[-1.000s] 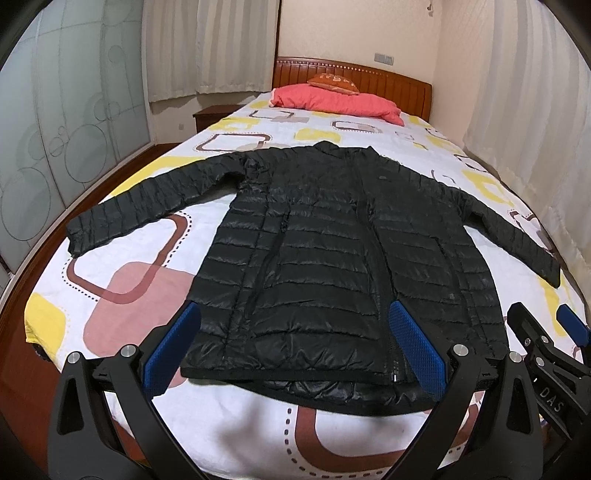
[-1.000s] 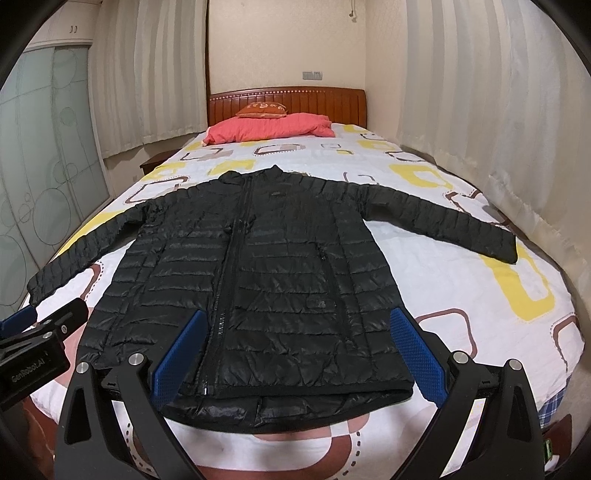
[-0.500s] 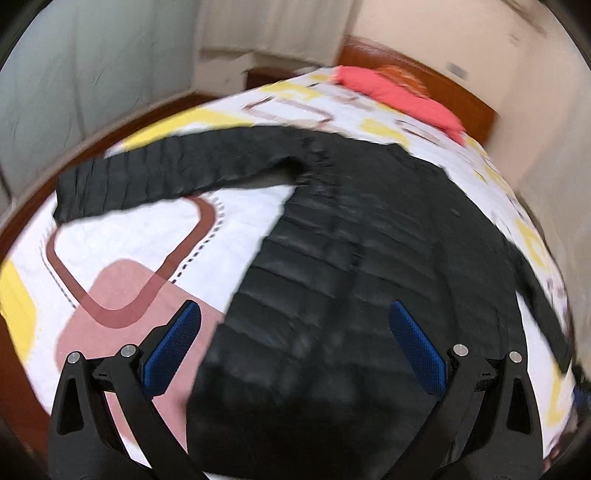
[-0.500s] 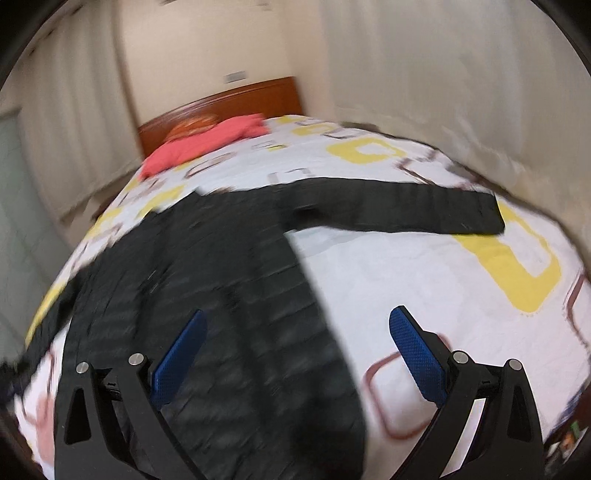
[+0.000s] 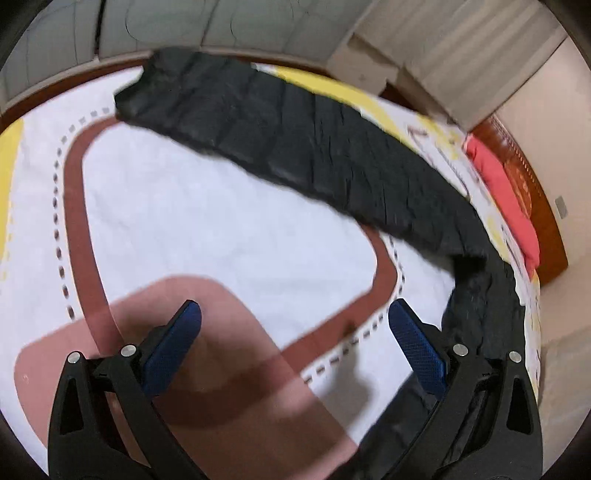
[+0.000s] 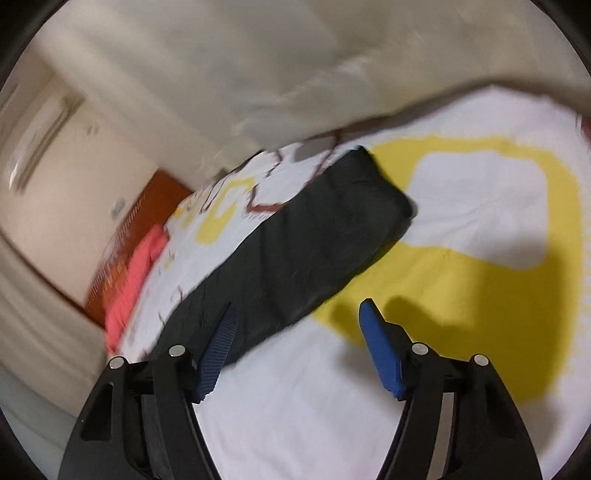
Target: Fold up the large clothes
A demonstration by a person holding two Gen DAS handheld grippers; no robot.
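Observation:
A black quilted puffer jacket lies spread flat on the bed. In the left wrist view its left sleeve runs across the top, with the cuff at the upper left. My left gripper hovers open over bare bedsheet below that sleeve, nothing between its blue pads. In the right wrist view the other sleeve slants from the lower left up to its cuff. My right gripper hangs just short of that sleeve's lower edge. Its jaws are closing, and only sheet and the sleeve's edge show between them.
The bedsheet is white with brown and yellow rounded shapes. A red pillow and wooden headboard sit at the bed's far end. Curtains hang along the right bed edge; glass panels stand beyond the left edge.
Both grippers left the jacket's hem, swung outward and down, and rolled: the left toward the left sleeve, the right toward the right sleeve. The right jaws have narrowed.

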